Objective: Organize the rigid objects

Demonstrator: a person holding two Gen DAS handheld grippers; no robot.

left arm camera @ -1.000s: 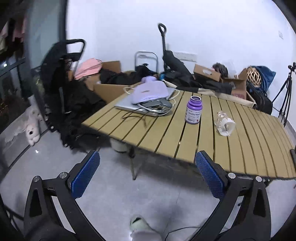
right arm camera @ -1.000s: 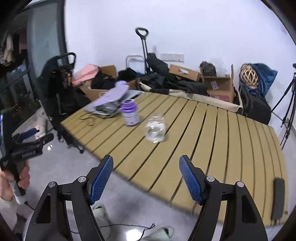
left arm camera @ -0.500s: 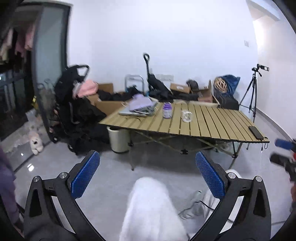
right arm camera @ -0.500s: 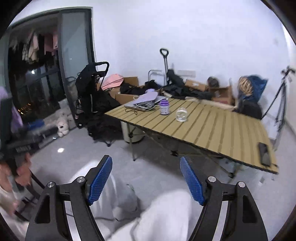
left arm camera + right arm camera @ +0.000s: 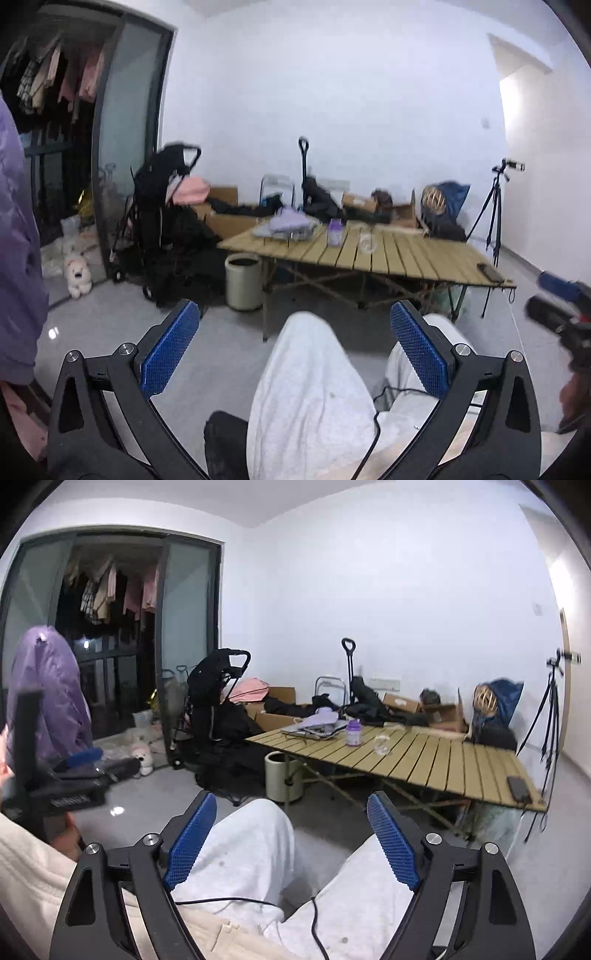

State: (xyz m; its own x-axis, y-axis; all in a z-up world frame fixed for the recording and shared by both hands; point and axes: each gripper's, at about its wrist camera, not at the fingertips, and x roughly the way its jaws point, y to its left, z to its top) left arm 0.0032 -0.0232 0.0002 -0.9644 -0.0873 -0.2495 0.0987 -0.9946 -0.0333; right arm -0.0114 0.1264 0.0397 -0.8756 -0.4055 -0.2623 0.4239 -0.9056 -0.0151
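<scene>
A purple bottle (image 5: pixel 335 232) stands on the far slatted wooden table (image 5: pixel 413 258), with a clear glass jar (image 5: pixel 366 242) lying beside it to the right. Both also show in the right wrist view, the bottle (image 5: pixel 353 732) and the jar (image 5: pixel 383 744). My left gripper (image 5: pixel 295 347) is open and empty, held low above the person's white-trousered legs, far from the table. My right gripper (image 5: pixel 291 843) is open and empty too, also over the legs. The right gripper shows at the right edge of the left wrist view (image 5: pixel 557 306).
A laptop with purple cloth (image 5: pixel 286 226) lies at the table's far left, a black phone (image 5: pixel 518 788) near its right front corner. A white bin (image 5: pixel 242 281) stands under the table. A black stroller (image 5: pixel 218 716), boxes and a tripod (image 5: pixel 495 221) line the walls.
Both grippers have pulled far back from the table and dropped low; the table now looks small and the person's legs fill the foreground. Both stay open.
</scene>
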